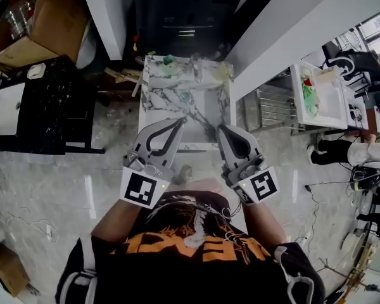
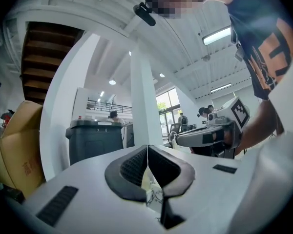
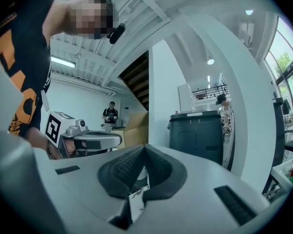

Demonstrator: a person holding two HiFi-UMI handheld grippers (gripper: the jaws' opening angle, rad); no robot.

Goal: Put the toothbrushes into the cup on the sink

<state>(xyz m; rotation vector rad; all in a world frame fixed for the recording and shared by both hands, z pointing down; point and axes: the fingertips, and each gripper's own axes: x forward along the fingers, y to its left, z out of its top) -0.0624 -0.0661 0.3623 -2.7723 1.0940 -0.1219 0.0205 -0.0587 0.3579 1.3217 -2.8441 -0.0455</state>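
Both my left gripper (image 1: 181,121) and right gripper (image 1: 221,129) are closed on nothing, held short of the marble sink (image 1: 151,100), whose cup and toothbrushes I cannot make out, so progress is unclear to me.

Your left gripper (image 1: 182,121) and right gripper (image 1: 221,129) have smooth, matt grey plastic shells. The pads (image 2: 134,165) inside the jaws are black and finely ribbed. The sink (image 1: 151,100) ahead of you looks like polished white marble with grey veins. The floor (image 1: 50,182) is glossy pale tile, your shirt (image 1: 190,258) is dark cloth with an orange print, and the box (image 1: 60,14) is plain brown cardboard.
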